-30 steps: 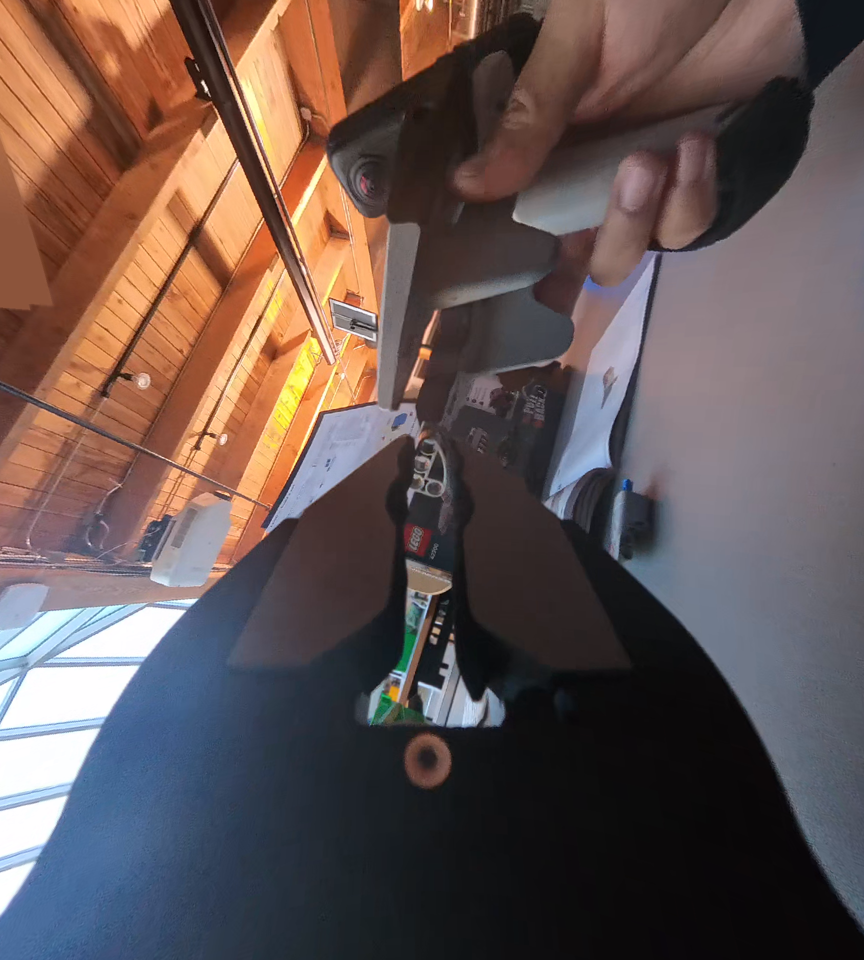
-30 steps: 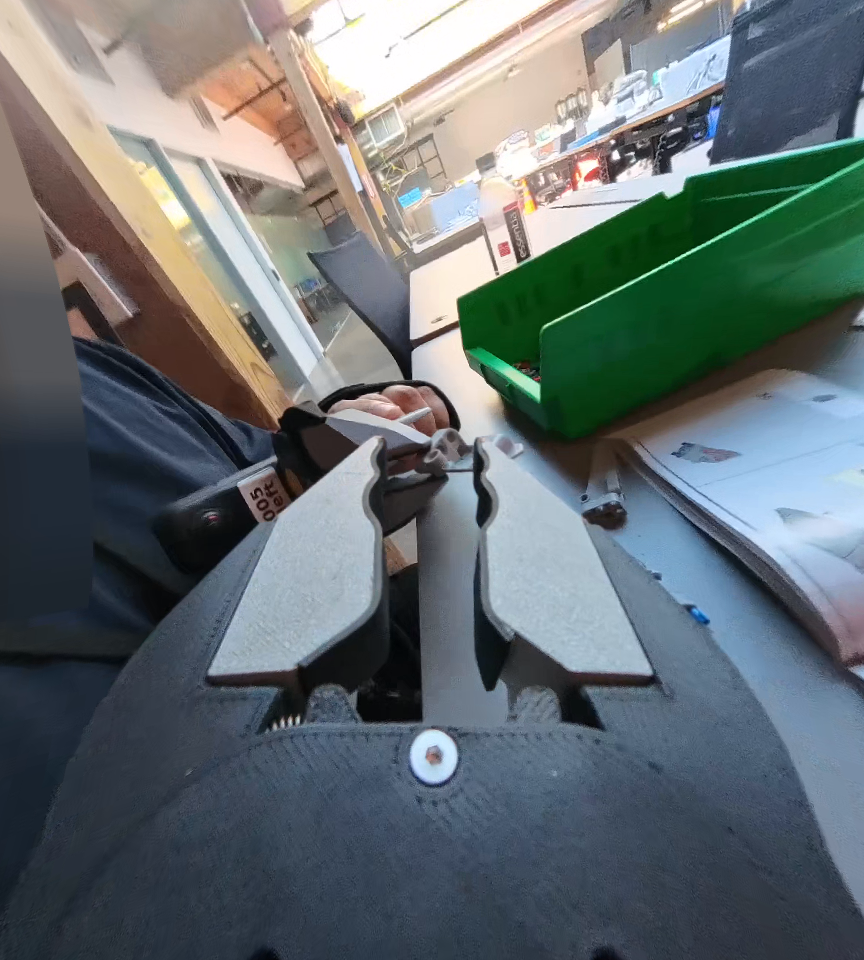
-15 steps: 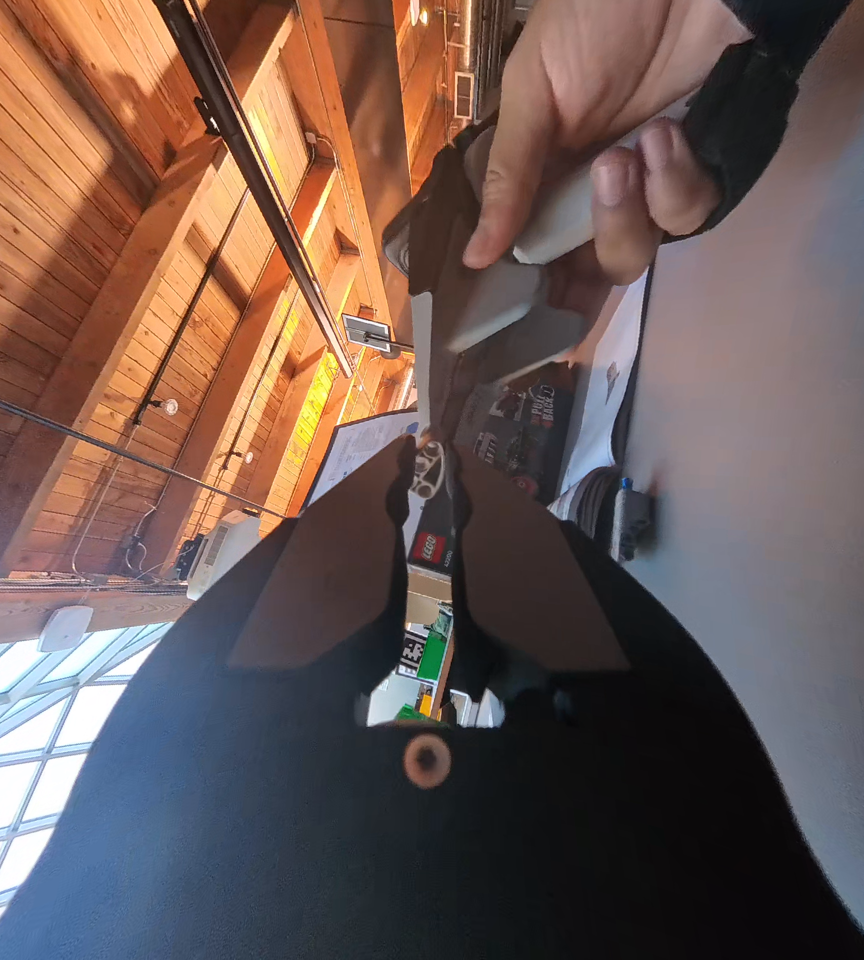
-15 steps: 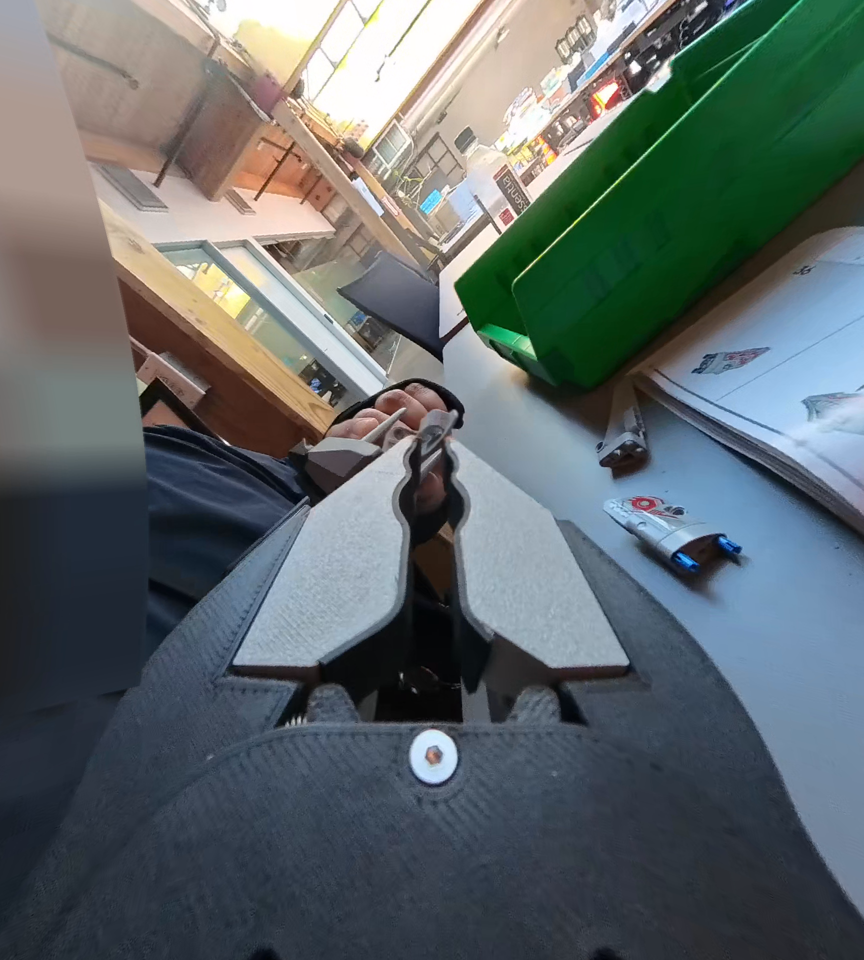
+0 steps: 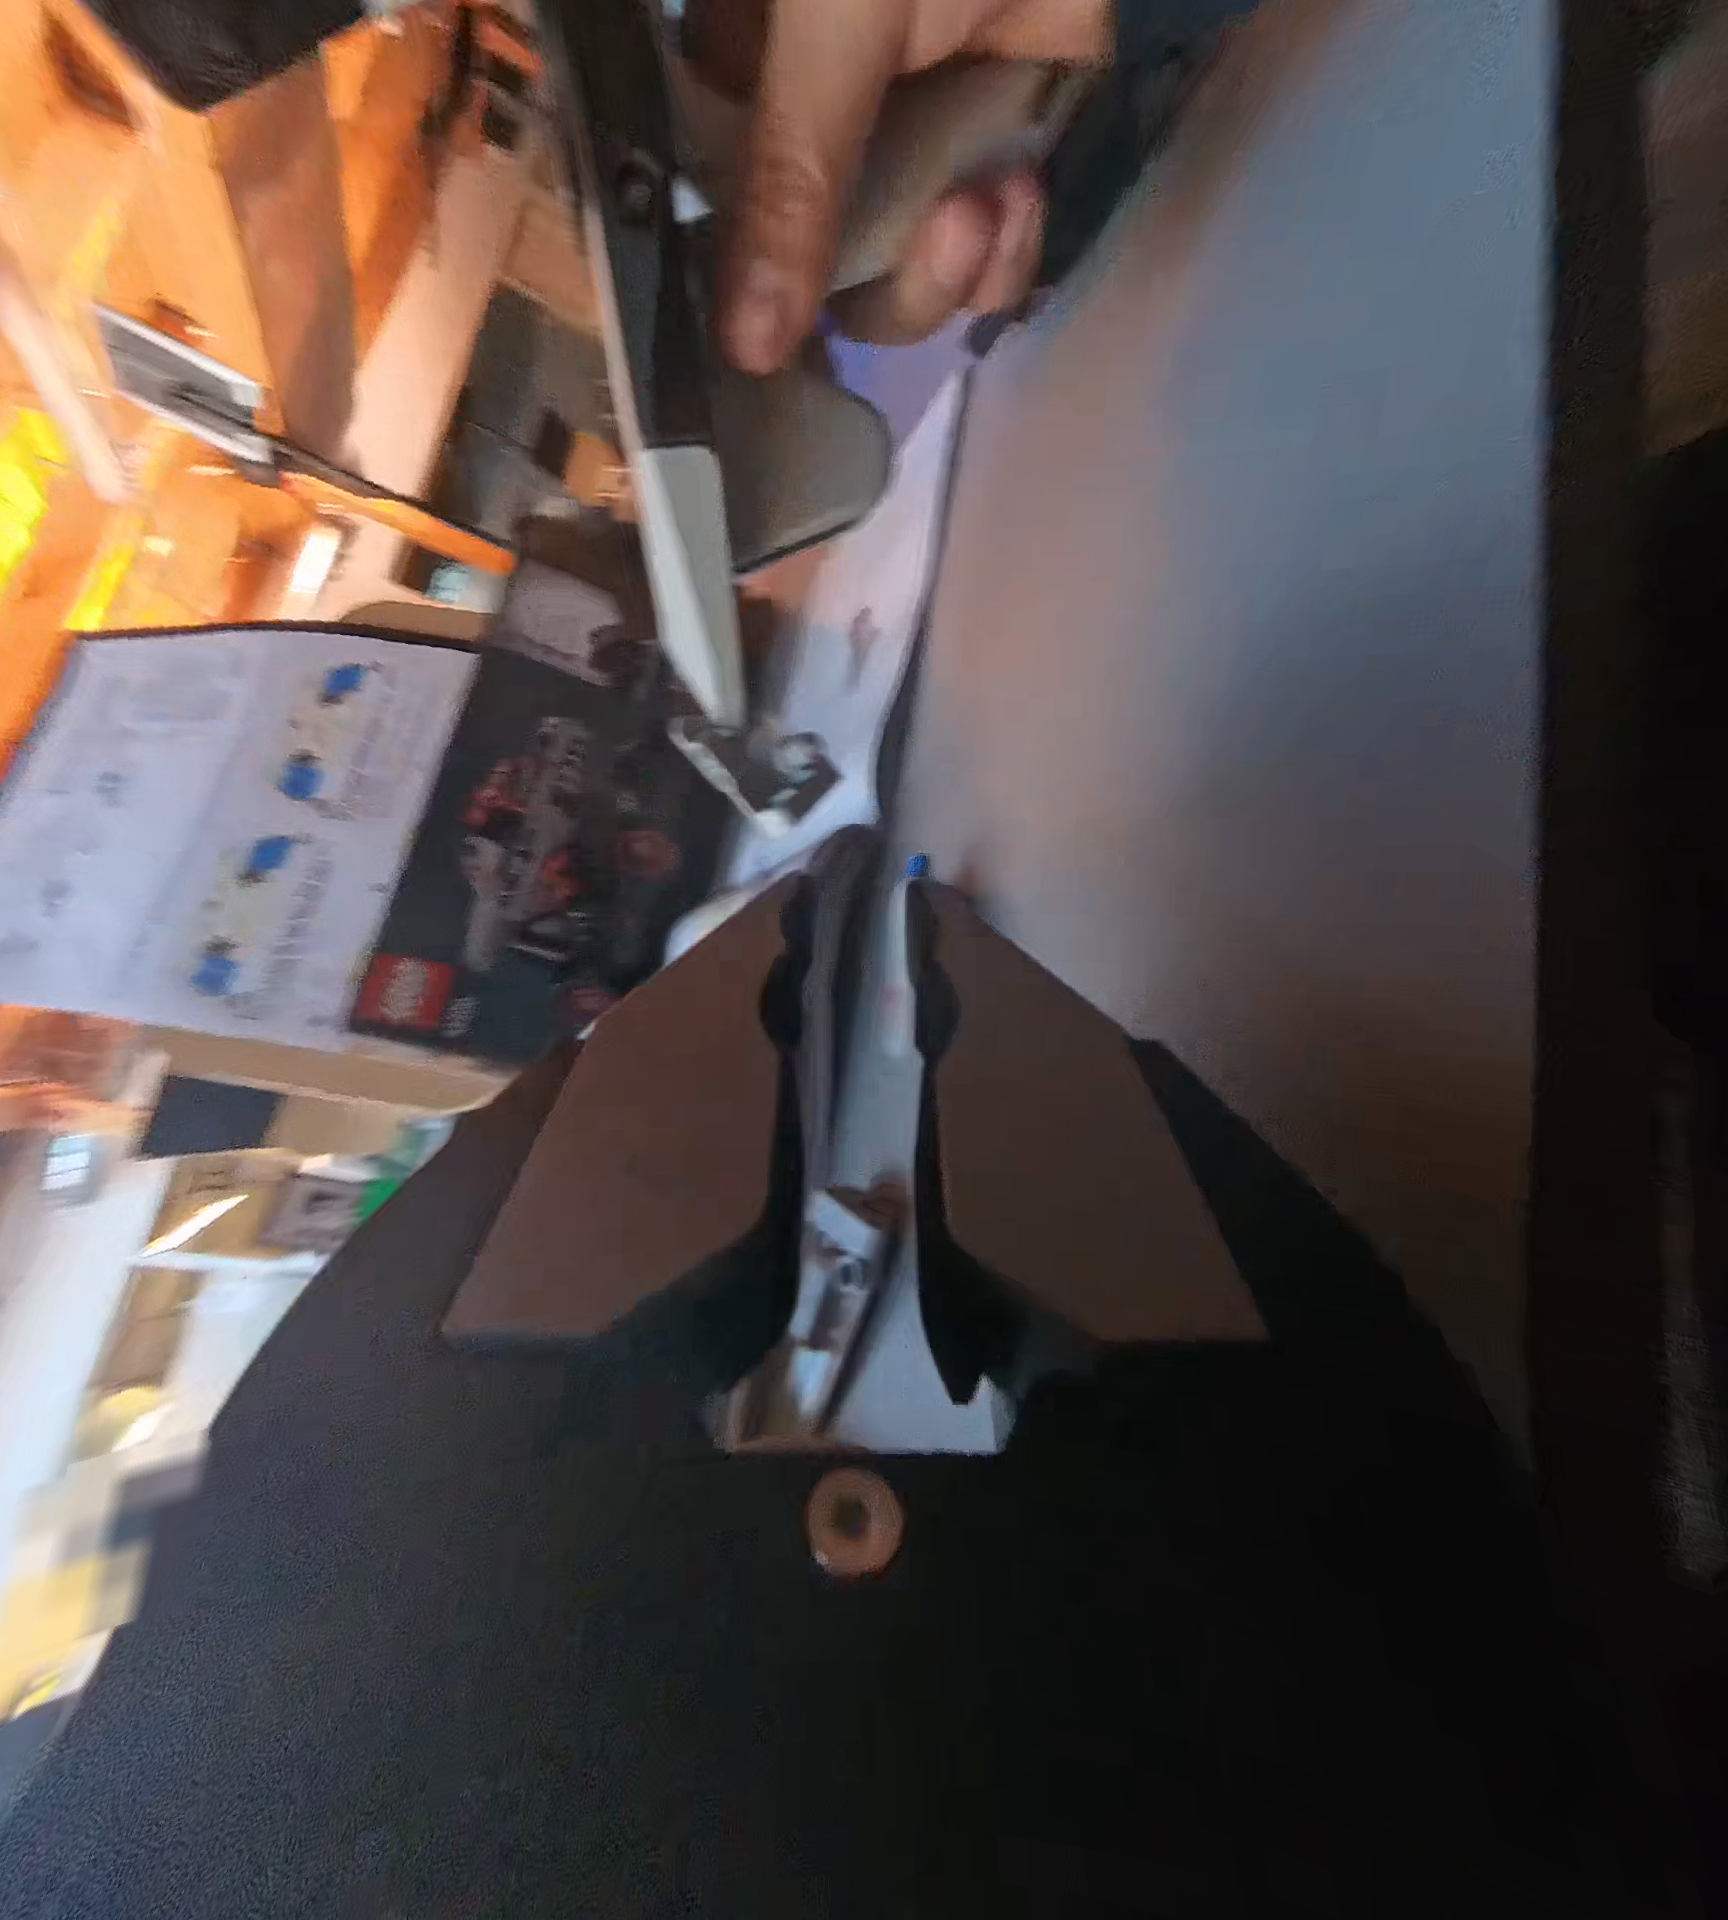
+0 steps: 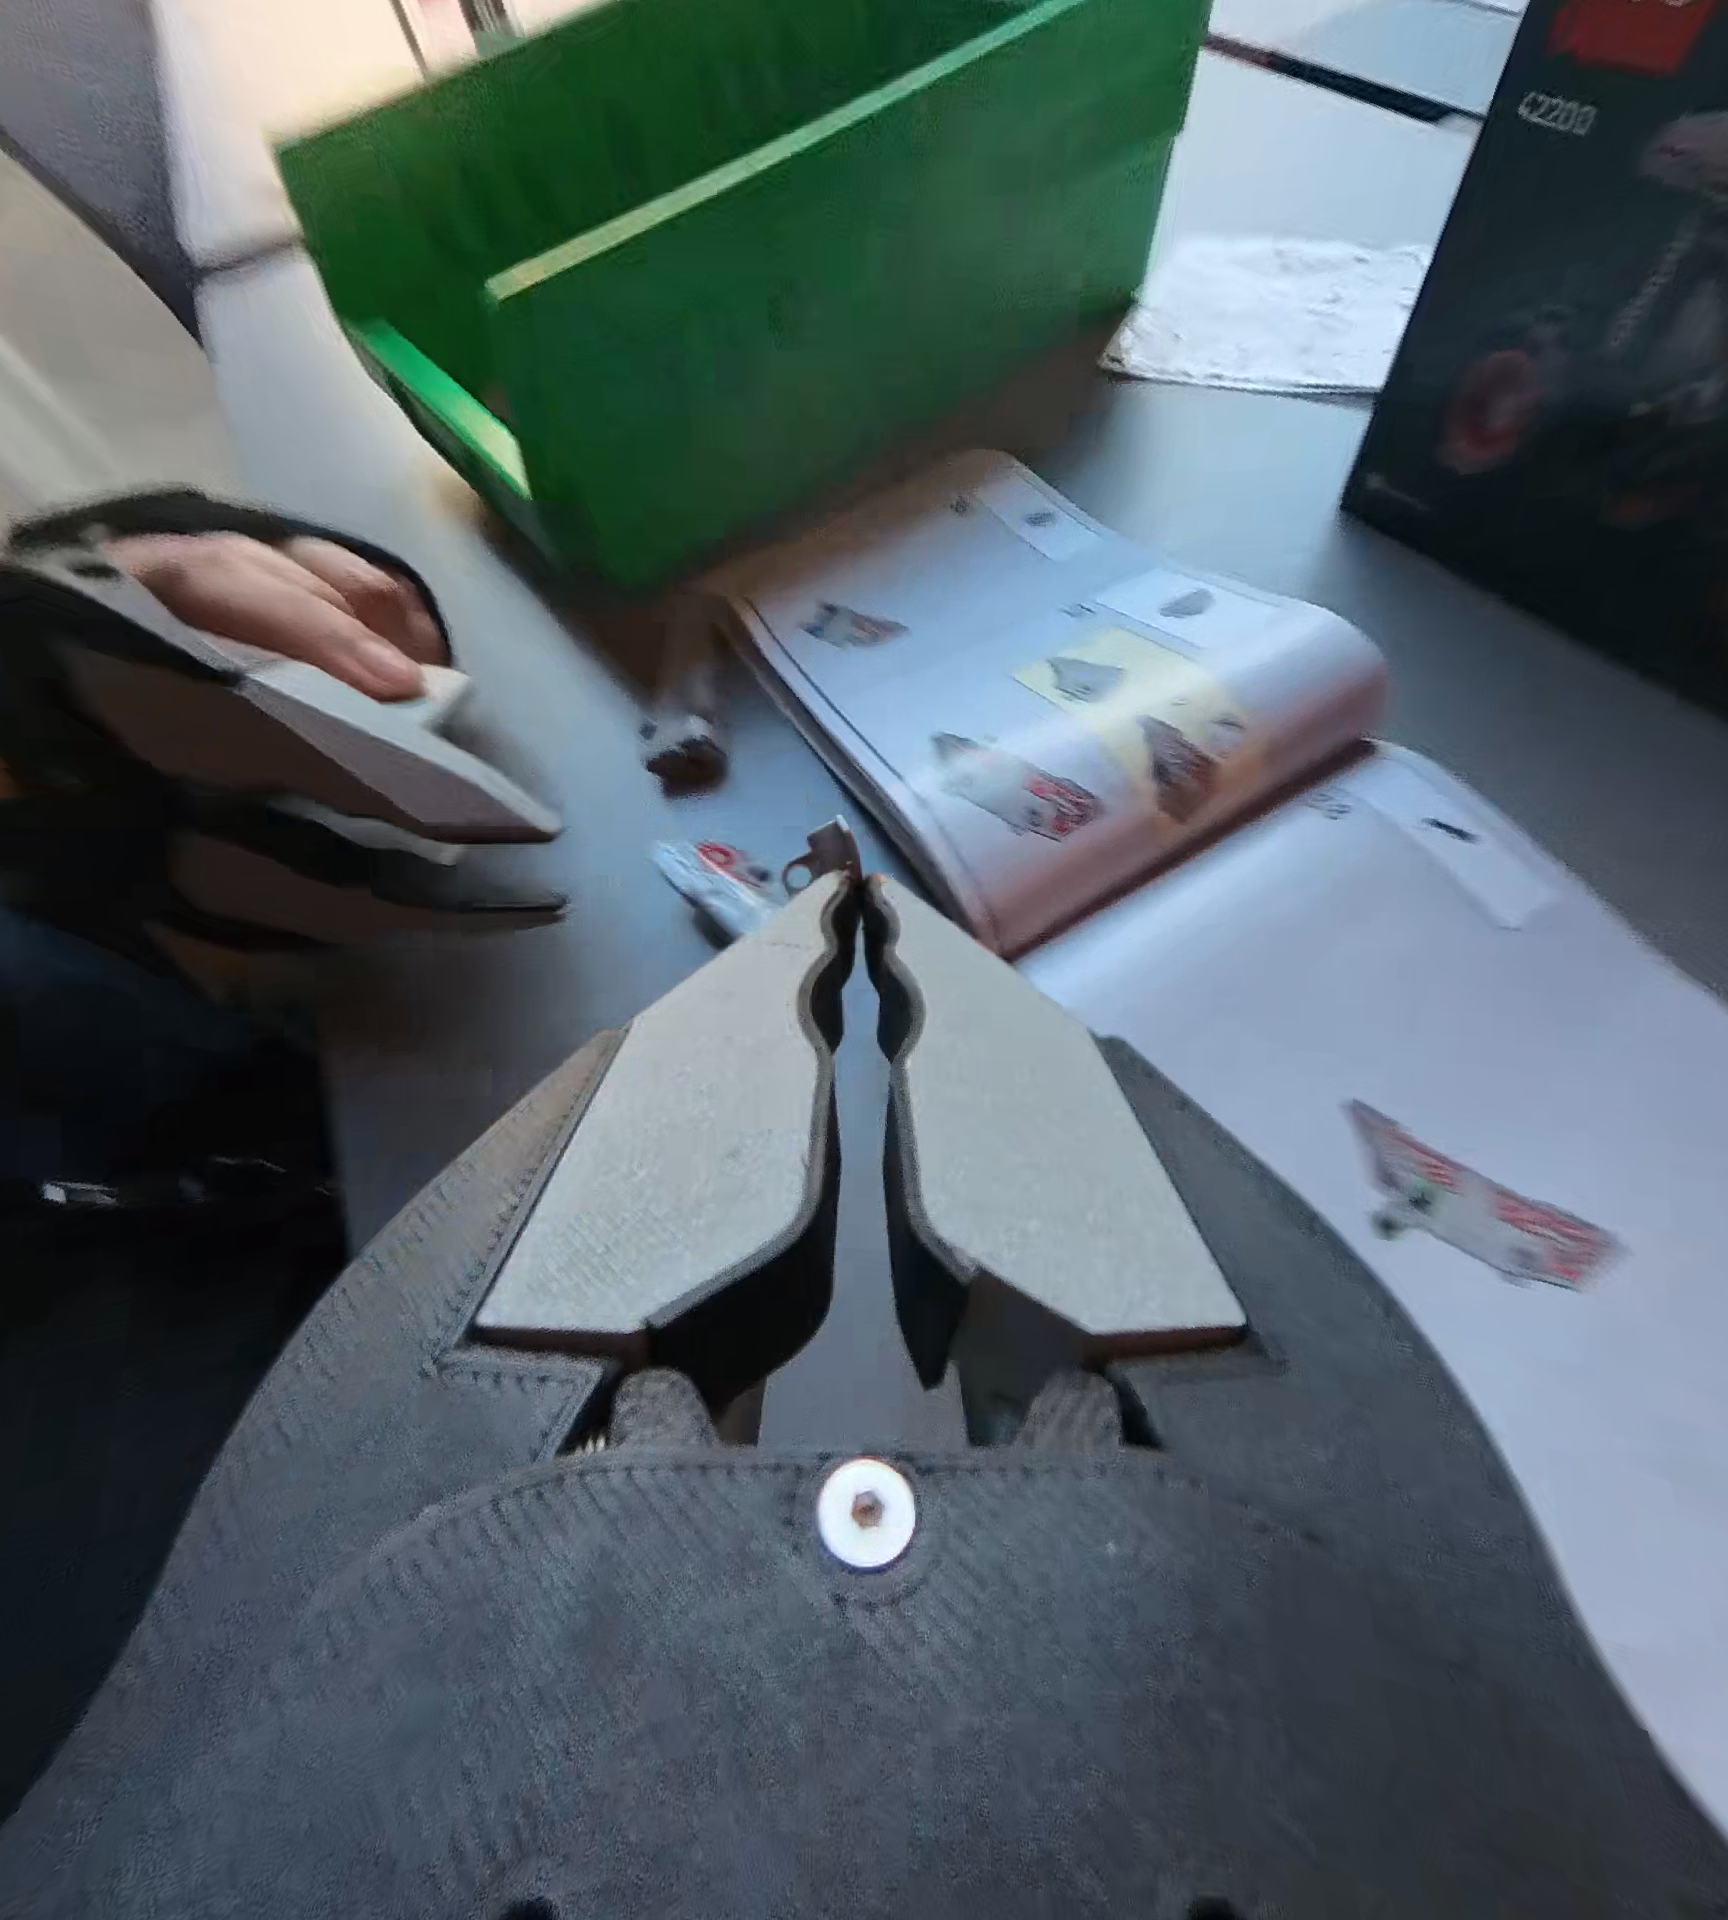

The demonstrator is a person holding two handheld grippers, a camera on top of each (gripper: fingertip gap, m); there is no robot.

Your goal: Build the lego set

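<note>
My right gripper point(image 6: 855, 883) is shut on a small grey lego piece point(image 6: 824, 844) that sticks out of its tips, just above the grey table. It also shows in the blurred left wrist view point(image 5: 725, 707), pointing down. My left gripper point(image 6: 553, 871) is to the left in a person's hand, jaws a little apart with nothing between them. In its own view the left gripper point(image 5: 855, 904) points at a white lego part with blue pins point(image 5: 896, 997). That white part with a red sticker point(image 6: 720, 883) lies just beyond my right fingertips.
An open instruction booklet point(image 6: 1068, 675) lies ahead, a green bin point(image 6: 735, 291) behind it. The dark lego box point(image 6: 1618, 364) stands at the right. A small dark piece point(image 6: 683, 753) lies near the booklet. A red-and-white part point(image 6: 1483, 1226) lies on a white sheet point(image 6: 1307, 987). One gripper's finger ends stand about 7 centimetres off the other's.
The small grey piece has passed from my left gripper to my right one. The right gripper has swung down over the table, and the two grippers have moved apart.
</note>
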